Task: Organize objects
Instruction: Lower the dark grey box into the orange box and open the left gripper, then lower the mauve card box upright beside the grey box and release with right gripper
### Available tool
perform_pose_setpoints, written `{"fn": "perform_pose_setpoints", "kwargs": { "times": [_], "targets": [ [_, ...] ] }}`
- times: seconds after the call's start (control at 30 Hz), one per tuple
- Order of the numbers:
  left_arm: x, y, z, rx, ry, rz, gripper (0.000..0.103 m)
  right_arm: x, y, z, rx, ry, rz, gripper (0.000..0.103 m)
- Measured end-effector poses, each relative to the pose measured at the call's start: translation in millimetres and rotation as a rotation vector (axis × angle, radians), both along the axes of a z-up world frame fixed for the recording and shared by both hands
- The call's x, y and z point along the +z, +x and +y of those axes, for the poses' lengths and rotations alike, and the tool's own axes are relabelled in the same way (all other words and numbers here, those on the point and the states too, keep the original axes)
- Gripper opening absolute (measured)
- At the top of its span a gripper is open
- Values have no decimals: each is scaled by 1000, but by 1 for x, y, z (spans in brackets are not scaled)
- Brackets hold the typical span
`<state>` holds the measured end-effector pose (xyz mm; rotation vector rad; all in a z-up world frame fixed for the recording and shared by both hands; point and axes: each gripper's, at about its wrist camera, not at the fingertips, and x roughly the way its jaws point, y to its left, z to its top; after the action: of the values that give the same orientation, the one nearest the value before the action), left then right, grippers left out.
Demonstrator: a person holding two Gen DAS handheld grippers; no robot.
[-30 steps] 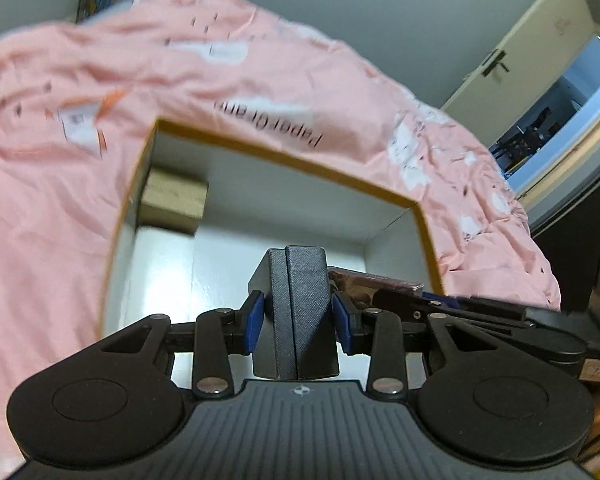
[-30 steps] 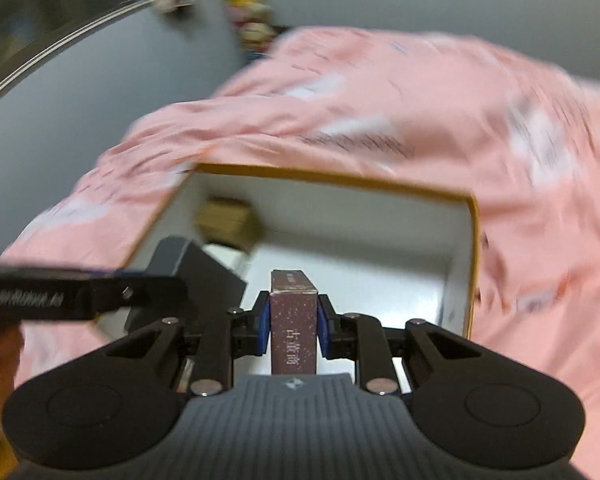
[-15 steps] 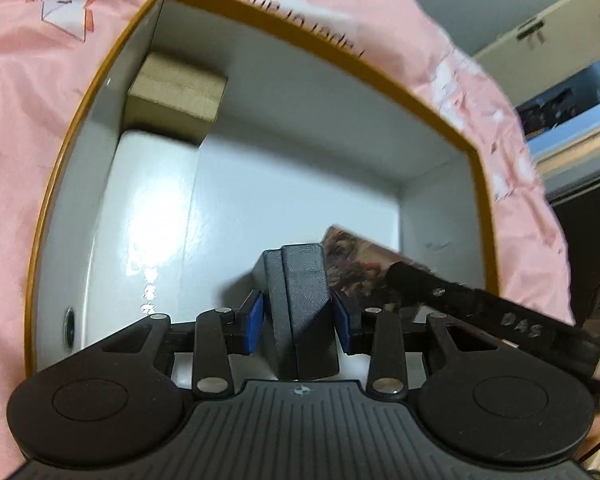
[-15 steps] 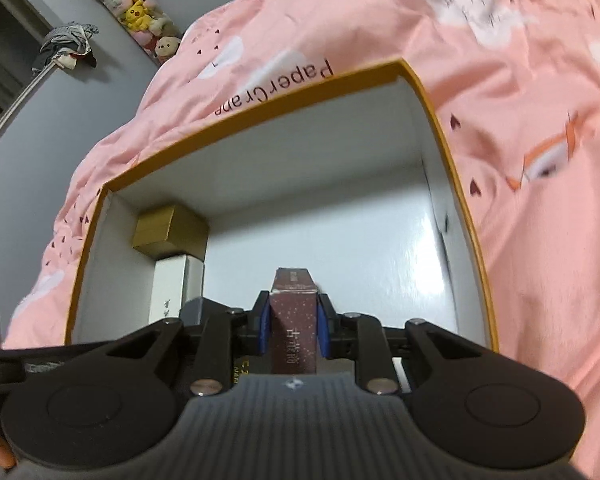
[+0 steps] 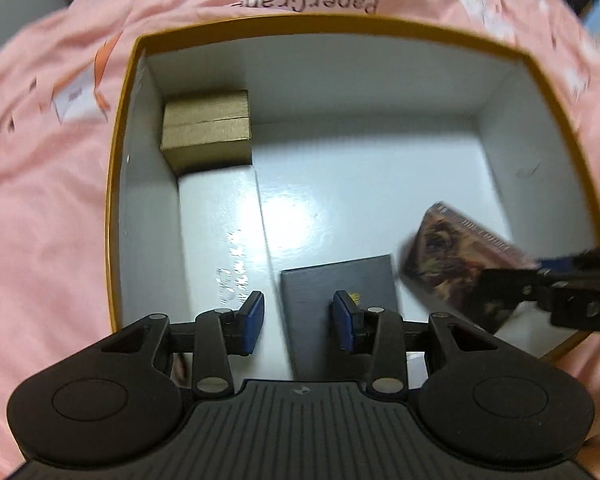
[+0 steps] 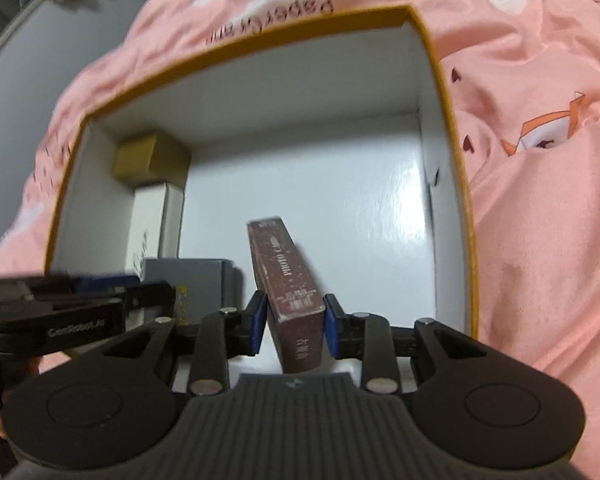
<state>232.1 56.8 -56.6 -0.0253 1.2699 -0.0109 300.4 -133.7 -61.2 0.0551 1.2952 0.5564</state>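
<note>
Looking through the left wrist view, I see the left gripper (image 5: 299, 325) aimed steeply down into the white storage box with a mustard-yellow rim (image 5: 540, 148), which sits on a pink printed bedsheet (image 5: 40, 240). Its jaws are opening and the blue pads stand clear of everything. The dark grey flat rectangular box (image 5: 336, 300) lies flat on the storage box floor below the pads, released, near the front wall. A gold cardboard box (image 5: 206, 130) occupies the far left corner, with a long white carton (image 5: 220, 232) just in front of it along the left wall. At the right, the maroon photo-card box (image 5: 456, 256) hangs tilted in the right gripper (image 5: 540, 276).

In the right wrist view, I see the right gripper (image 6: 293, 324) also pointing down into the storage box (image 6: 452, 184). Its jaws are opening: a narrow gap shows on each side of the maroon box (image 6: 288, 280), which stands on its narrow edge between the pads over the floor near the front wall. The dark grey box (image 6: 196, 280) lies just to its left, and the left gripper (image 6: 100, 292) enters from the left edge. The gold box (image 6: 152, 156) and white carton (image 6: 152, 216) sit along the left wall.
</note>
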Motion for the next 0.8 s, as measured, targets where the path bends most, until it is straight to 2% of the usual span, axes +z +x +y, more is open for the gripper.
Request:
{"fn": "perform_pose_setpoints", "kwargs": {
  "times": [0.07,0.17,0.23,0.3,0.37,0.47,0.53,0.6,0.7,0.8],
  "targets": [
    [2,-3,-1,-35,12,-10,44,-4,1,1,9,-2,34,33],
    [6,-5,2,-46,-32,-30,44,-11,1,5,27,-19,63,36],
    [7,1,-4,-47,-47,-45,44,-13,-1,11,60,-53,42,36],
    [10,2,-5,-49,-53,-58,44,-12,-2,15,84,-71,22,46],
    [10,3,-4,-45,-74,-69,43,-9,-3,17,107,-78,8,52],
    [9,4,-3,-30,-112,-81,40,-1,-4,21,141,-88,-52,51],
    [8,5,-4,-27,-127,-90,38,4,-7,27,177,-100,-107,47],
    [7,4,-3,-22,-137,-97,37,8,-8,31,196,-108,-138,29],
    [5,1,-2,-23,-152,-101,36,8,-3,33,211,-110,-135,25],
    [5,0,-2,-21,-162,-109,36,11,-2,36,213,-159,-176,20]
  ]
}}
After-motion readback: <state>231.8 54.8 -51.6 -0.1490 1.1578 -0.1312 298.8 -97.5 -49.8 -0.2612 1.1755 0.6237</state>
